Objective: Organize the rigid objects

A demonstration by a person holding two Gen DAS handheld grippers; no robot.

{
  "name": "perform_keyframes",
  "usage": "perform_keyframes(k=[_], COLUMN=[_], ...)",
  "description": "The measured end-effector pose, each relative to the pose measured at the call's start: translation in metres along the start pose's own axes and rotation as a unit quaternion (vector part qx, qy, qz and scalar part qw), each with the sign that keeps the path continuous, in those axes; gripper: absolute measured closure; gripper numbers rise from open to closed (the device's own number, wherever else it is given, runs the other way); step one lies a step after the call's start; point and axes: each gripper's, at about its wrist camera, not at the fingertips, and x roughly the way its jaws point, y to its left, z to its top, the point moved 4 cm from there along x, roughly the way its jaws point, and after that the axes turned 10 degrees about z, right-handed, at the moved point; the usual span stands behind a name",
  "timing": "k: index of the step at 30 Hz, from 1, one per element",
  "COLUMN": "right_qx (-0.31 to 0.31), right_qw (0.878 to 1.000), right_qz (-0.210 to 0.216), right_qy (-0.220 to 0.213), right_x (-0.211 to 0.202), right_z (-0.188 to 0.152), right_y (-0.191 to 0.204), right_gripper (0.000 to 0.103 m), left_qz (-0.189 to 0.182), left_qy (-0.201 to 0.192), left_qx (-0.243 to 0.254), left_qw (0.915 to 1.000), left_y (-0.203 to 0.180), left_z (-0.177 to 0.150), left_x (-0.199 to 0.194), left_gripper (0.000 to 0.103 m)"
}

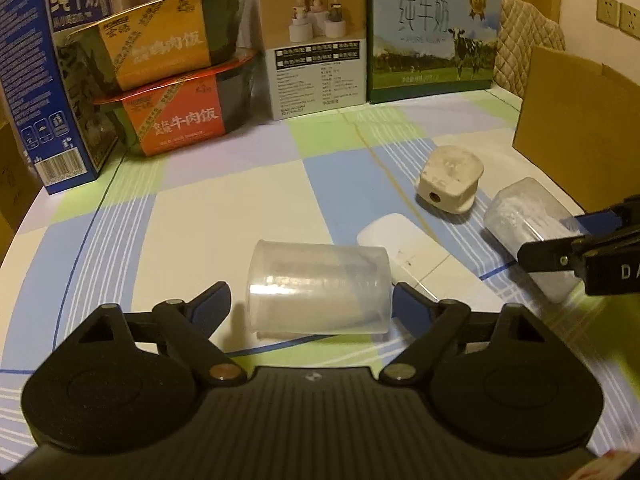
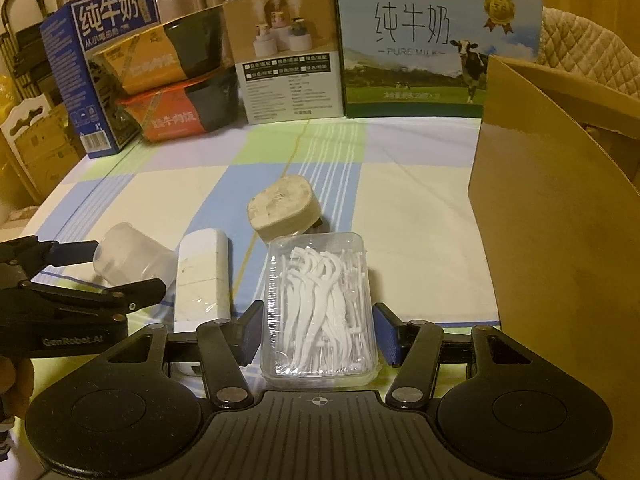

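A clear plastic cup [image 1: 318, 290] lies on its side on the checked tablecloth, between the open fingers of my left gripper [image 1: 312, 300]; it also shows in the right wrist view [image 2: 134, 262]. A clear box of white floss picks [image 2: 318, 308] lies between the open fingers of my right gripper [image 2: 318, 334], with a small gap on each side; it also shows in the left wrist view [image 1: 528, 232]. A flat white case [image 2: 204, 280] and a cream plug-shaped adapter [image 2: 282, 210] lie between the two.
A brown cardboard box [image 2: 560, 240] stands open at the right. Along the back stand a blue milk carton [image 2: 98, 68], two stacked rice meal bowls [image 2: 168, 80], a humidifier box [image 2: 286, 60] and a green milk case [image 2: 420, 44].
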Motion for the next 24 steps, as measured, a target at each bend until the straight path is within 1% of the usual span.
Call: perform_keyframes(k=[4,9,15,20,24], right_qx=[0.002,0.004,0.001,-0.009,-0.009], right_qw=[1.000,1.000,1.000,1.000,0.999], right_qz=[0.000,0.000,0.007,0.013,0.013], right_qy=[0.000,-0.003,-0.015,-0.023,-0.028], right_x=[-0.001,-0.004,-0.018,-0.033,-0.053], right_z=[0.000,0.000,0.000,-0.006,-0.020], right_y=[0.000,0.001,0.010,0.022,0.031], right_gripper=[0.049,0.049,0.049,0.049,0.049], left_qz=[0.003,0.002,0.015,0.014,0.019], left_qy=[0.000,0.007,0.007,0.023,0.027], left_qx=[-0.001,-0.013,-0.028,-0.047,-0.053], left_qw=[1.0000,0.9999,0.9995,0.9985,0.9981], left_y=[0.001,0.005,0.008,0.006,-0.002], left_z=[-0.001,0.000,0.003,-0.003,-0.007], left_x=[0.000,-0.003,-0.017,-0.038,-0.058], left_gripper=[0.034,0.035,0.035,0.035,0.035])
